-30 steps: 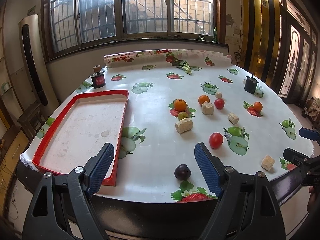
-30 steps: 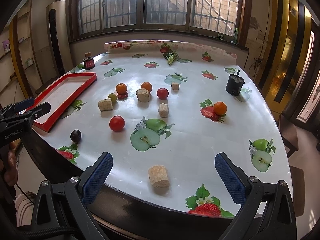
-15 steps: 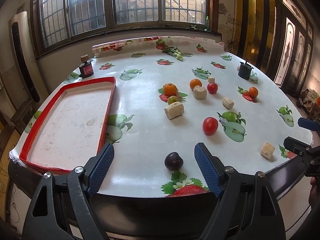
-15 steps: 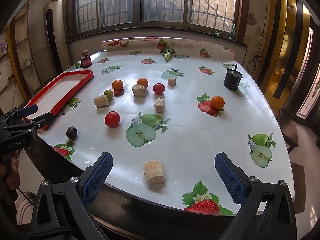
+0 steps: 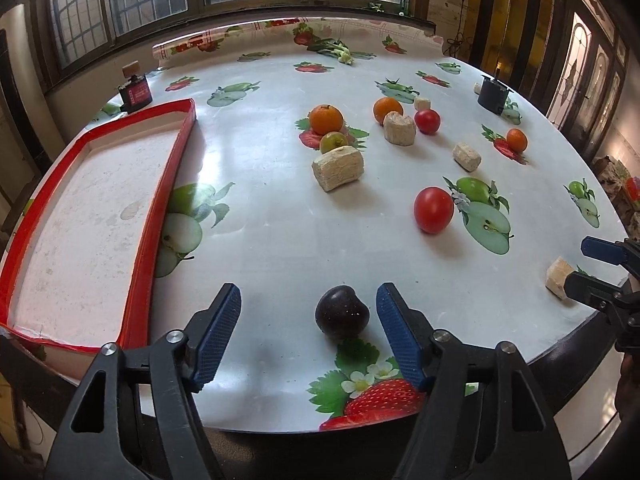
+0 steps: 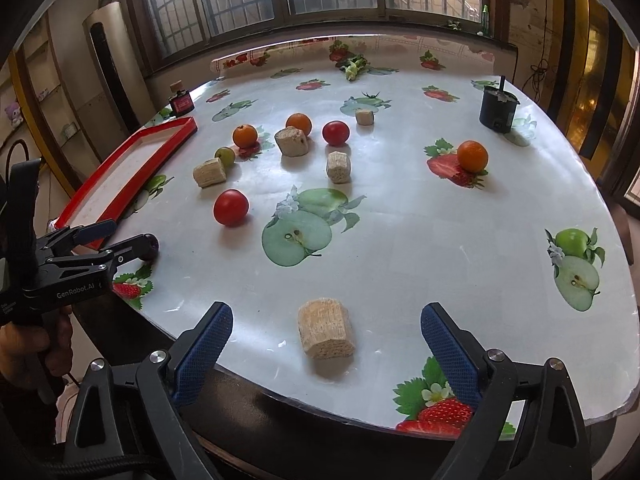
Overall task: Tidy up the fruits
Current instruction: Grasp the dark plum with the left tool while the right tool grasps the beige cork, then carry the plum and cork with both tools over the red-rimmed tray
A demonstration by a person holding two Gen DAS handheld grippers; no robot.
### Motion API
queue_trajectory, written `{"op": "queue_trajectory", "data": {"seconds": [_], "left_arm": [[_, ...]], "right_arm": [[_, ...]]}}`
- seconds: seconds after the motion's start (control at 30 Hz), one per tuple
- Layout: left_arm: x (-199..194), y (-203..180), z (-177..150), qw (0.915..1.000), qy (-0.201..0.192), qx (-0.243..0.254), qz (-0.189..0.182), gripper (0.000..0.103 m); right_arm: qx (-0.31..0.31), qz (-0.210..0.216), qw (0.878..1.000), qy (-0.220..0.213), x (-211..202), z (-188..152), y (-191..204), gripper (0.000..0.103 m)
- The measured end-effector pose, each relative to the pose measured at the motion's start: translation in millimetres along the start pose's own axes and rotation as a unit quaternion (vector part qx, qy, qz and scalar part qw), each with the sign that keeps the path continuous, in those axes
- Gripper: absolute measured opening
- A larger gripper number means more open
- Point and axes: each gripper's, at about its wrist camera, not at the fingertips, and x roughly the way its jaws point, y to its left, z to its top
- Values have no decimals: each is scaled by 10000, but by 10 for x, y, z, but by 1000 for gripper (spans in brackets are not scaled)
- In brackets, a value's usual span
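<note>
A dark plum (image 5: pixel 342 317) lies near the table's front edge between the fingers of my left gripper (image 5: pixel 308 296). Its jaws are closing; the right pad is close to the plum, with a gap still showing on both sides. My right gripper (image 6: pixel 326 314) is also closing around a tan block (image 6: pixel 326 334), and neither pad touches it. Further in lie two red tomatoes (image 5: pixel 433 210) (image 5: pixel 427 121), three oranges (image 5: pixel 326 119) (image 5: pixel 387 110) (image 5: pixel 516 139) and a small green fruit (image 5: pixel 333 142). A red-rimmed tray (image 5: pixel 176 184) sits at the left with nothing in it.
Several more tan blocks (image 5: pixel 338 168) lie among the fruit. A black cup (image 6: pixel 498 108) stands at the far right, a small dark bottle (image 5: pixel 135 90) behind the tray, and green vegetable (image 5: pixel 336 49) at the back. The round table's edge (image 6: pixel 280 396) runs just under both grippers.
Both grippers have dropped toward the table and come closer. The left jaws narrowed around the plum and the right jaws narrowed a little around the near tan block.
</note>
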Motion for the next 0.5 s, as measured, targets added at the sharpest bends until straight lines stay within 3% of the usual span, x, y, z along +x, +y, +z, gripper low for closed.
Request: {"op": "queue_trajectory", "data": {"seconds": [0.03,0.13,0.2,0.27,0.3,0.33,0.5], "left_arm": [[37,-7,2,10000,66,23,-34,54],[111,-47,8,9994,187,75,-284,50],[112,-114,3,9993,134,255,-240,44],[97,-147,7,9987,125,324,-373,29],[86,-160,5,9982,142,338,-481,22],[79,-168,3,9983,140,355,-442,22],[24,-61,29,9976,184,139,-660,22]], "right_arm": [[-30,-55,9999,79,53,3,3,82],[-168,-133,9989,410,175,-16,38,65],[-289,-193,9979,538,250,-50,71,63],[-381,-283,9975,519,257,-87,90,52],[-371,-210,9978,507,244,-84,84,39],[-321,-127,9980,520,228,-75,74,32],[-276,167,9984,468,154,15,72,31]]}}
